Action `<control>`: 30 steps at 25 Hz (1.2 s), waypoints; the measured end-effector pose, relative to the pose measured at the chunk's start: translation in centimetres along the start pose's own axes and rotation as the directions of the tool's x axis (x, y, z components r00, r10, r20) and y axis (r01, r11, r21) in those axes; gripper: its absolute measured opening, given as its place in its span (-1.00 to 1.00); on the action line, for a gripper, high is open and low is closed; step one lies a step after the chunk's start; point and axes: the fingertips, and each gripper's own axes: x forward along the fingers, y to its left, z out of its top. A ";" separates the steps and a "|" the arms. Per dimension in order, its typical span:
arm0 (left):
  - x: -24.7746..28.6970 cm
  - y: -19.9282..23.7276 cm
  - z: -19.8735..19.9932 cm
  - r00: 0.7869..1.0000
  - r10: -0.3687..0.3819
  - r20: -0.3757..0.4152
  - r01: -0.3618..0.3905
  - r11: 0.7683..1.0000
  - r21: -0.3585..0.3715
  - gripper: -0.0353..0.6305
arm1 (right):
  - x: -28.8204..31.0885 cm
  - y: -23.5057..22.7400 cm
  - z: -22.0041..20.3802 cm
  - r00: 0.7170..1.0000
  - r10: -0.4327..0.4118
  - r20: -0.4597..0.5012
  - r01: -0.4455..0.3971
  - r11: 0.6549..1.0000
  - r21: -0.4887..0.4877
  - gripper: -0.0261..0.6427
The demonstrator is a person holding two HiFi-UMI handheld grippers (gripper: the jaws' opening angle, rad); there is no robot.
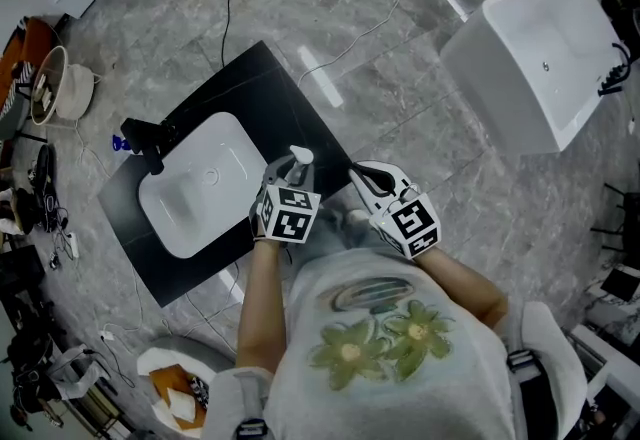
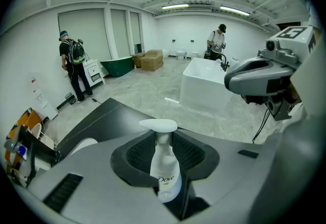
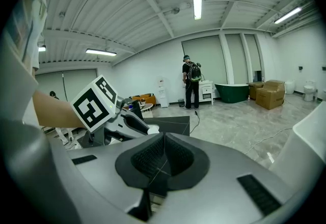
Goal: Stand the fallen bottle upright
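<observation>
HEAD-UP IN THE GRIP: A white pump bottle (image 2: pixel 165 174) with dark lettering on its front stands with its spout uppermost between the jaws of the left tool (image 2: pixel 165 142). The tool's ribbed black pads (image 2: pixel 140 154) clamp it on both sides just below the neck, and the flat white spout points left in the left gripper view. From the head view, the bottle is over the right-hand corner of a black worktop (image 1: pixel 255 78), just beside the white sink (image 1: pixel 195 188) set into it. The right tool (image 3: pixel 164 139) hangs close beside the left one, its jaws pressed together with nothing between them

By count there are one bottle, two tools, two marker cubes (image 1: pixel 290 213) (one on each tool), one sink, one black tap (image 1: pixel 148 140) at the sink's far end, and one white bathtub (image 1: pixel 540 53) standing well apart on the grey marble floor (image 1: pixel 400 48). Two people show in the background of the left gripper view, one wearing a backpack (image 2: pixel 71 62) and another beside the bathtub (image 2: pixel 218 42)

The bottle's base is hidden below the left tool's grey body, so whether it touches the worktop cannot be told. In the head view only the pump head and a little of the shoulder show past the cube. The clutter (image 1: pixel 35 228) along the left edge of the floor is too small to make out
</observation>
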 end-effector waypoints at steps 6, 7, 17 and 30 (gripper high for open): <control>-0.8 0.4 0.2 0.998 0.036 0.044 -0.034 0.998 -0.046 -0.54 | 0.0 0.4 0.2 1.000 0.020 -0.001 -0.020 1.000 -0.014 -0.80; -0.9 0.5 0.2 0.998 0.041 0.051 -0.038 0.998 -0.052 -0.54 | 0.0 0.5 0.2 1.000 0.022 -0.001 -0.022 1.000 -0.016 -0.80; -2.3 1.2 -0.2 0.990 0.093 0.108 -0.080 0.990 -0.116 -0.54 | 0.5 1.8 0.3 0.999 0.054 -0.007 -0.054 0.998 -0.037 -0.80; -3.8 1.5 -1.2 0.980 0.126 0.152 -0.102 0.982 -0.159 -0.54 | 1.2 3.7 0.0 0.995 0.094 -0.023 -0.095 0.994 -0.053 -0.80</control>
